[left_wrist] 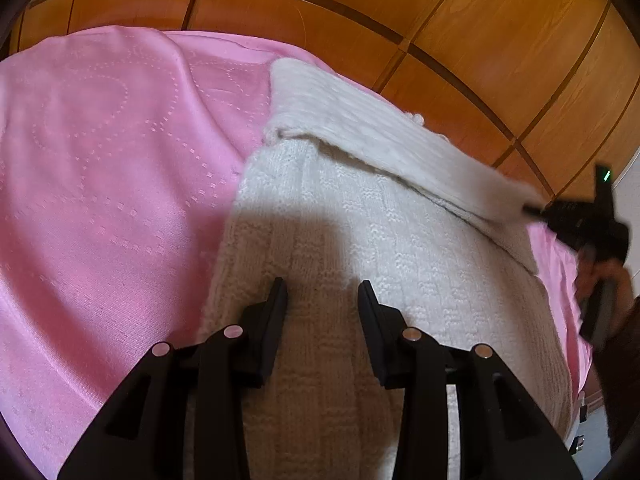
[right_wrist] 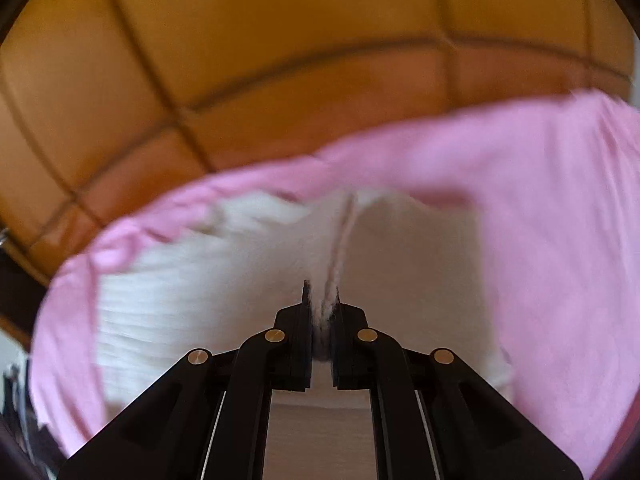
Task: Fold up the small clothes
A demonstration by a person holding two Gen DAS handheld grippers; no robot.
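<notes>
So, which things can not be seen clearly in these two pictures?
- White knitted garment: its near end is hidden under the left gripper and cut by the bottom edge of the left wrist view, so its type is unclear.
- Right wrist view: motion blur smears the knit, the pink sheet and the wooden panels.
- Right gripper: its shut jaws hide how much fabric they pinch.
- Person's hand: mostly cut off at the right edge.

The right wrist view is motion-blurred: the white knit sweater [right_wrist: 224,280] loses its stitch pattern, the pink bedspread [right_wrist: 540,208] its edges; in the left wrist view a hand [left_wrist: 604,280] is cut off at the edge
</notes>
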